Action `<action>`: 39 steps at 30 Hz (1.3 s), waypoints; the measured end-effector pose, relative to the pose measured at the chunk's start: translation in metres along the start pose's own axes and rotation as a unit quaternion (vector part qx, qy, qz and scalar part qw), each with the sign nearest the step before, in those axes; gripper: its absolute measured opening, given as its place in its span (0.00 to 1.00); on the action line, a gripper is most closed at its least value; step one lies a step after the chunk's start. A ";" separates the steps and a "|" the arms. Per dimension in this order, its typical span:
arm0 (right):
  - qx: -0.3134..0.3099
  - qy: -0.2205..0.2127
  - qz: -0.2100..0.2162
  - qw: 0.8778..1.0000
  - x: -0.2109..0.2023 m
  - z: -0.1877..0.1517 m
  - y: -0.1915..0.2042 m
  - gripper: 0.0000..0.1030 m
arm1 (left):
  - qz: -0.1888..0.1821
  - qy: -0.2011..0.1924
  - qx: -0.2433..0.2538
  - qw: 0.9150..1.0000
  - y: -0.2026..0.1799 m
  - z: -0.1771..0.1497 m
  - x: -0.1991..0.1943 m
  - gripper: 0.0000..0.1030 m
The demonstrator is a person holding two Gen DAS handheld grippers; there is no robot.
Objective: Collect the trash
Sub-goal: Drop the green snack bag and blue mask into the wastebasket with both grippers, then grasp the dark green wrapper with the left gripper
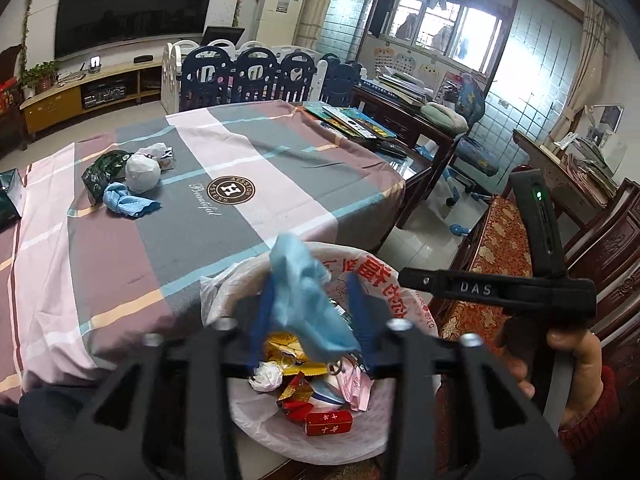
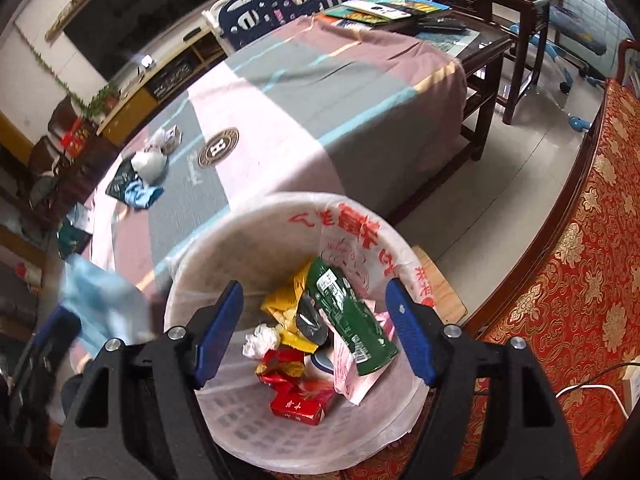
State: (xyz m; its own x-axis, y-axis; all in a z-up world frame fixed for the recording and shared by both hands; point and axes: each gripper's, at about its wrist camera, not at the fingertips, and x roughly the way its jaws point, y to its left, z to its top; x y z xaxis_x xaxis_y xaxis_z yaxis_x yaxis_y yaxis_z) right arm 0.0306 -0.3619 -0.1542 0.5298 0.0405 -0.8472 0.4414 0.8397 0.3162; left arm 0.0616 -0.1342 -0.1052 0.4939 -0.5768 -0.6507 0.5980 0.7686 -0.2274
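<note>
A white bin lined with a red-printed plastic bag [image 1: 384, 280] [image 2: 360, 236] stands by the table and holds wrappers, a red box [image 2: 297, 408] and a green packet [image 2: 348, 320]. My left gripper [image 1: 310, 316] is over the bin with its jaws parted; a light blue cloth [image 1: 304, 292] hangs between them, touching the left finger; it also shows in the right wrist view [image 2: 100, 300]. My right gripper [image 2: 316, 328] is open and empty above the bin. More trash lies on the table: a blue cloth [image 1: 128, 200], a white bag [image 1: 142, 172], a green packet [image 1: 102, 174].
The table has a striped pink and grey cloth [image 1: 224, 168] [image 2: 320, 100]. Books [image 1: 352, 122] lie at its far end. A red patterned sofa [image 2: 580, 280] is on the right. A blue playpen fence [image 1: 248, 76] and a TV cabinet [image 1: 80, 92] are behind.
</note>
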 end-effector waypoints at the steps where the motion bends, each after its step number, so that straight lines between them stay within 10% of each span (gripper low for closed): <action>1: 0.002 -0.002 -0.001 1.000 -0.001 0.002 -0.001 0.70 | 0.006 -0.005 0.001 1.000 -0.001 -0.001 -0.001 0.79; 11: -0.001 -0.013 0.001 1.000 0.004 0.004 0.006 0.71 | 0.118 -0.012 -0.053 0.992 0.045 -0.005 0.002 0.88; 19: -0.038 0.018 -0.002 0.999 0.041 0.001 0.035 0.71 | 0.188 -0.001 -0.142 0.972 0.147 -0.006 0.011 0.63; 26: -0.031 0.018 -0.001 0.999 0.064 0.006 0.049 0.71 | 0.227 0.006 -0.136 0.964 0.239 0.082 0.069 0.76; 31: -0.028 0.011 0.003 1.000 0.073 0.015 0.059 0.71 | 0.192 0.083 -0.143 0.967 0.292 0.127 0.154 0.79; 34: -0.038 0.008 0.004 0.999 0.080 0.022 0.069 0.71 | 0.210 0.084 -0.169 0.959 0.315 0.133 0.173 0.54; 36: -0.038 0.013 0.018 0.999 0.090 0.031 0.077 0.71 | 0.200 0.087 -0.182 0.959 0.322 0.128 0.175 0.11; 39: -0.057 -0.003 0.033 0.998 0.105 0.052 0.099 0.71 | 0.211 0.060 -0.159 0.963 0.310 0.111 0.152 0.09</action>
State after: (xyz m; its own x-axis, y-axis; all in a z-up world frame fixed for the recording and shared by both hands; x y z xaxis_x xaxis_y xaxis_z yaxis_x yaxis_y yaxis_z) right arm 0.1674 -0.3025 -0.1895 0.5590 0.0959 -0.8236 0.3198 0.8915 0.3209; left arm 0.3925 -0.0143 -0.1945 0.5625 -0.1738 -0.8084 0.1268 0.9842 -0.1234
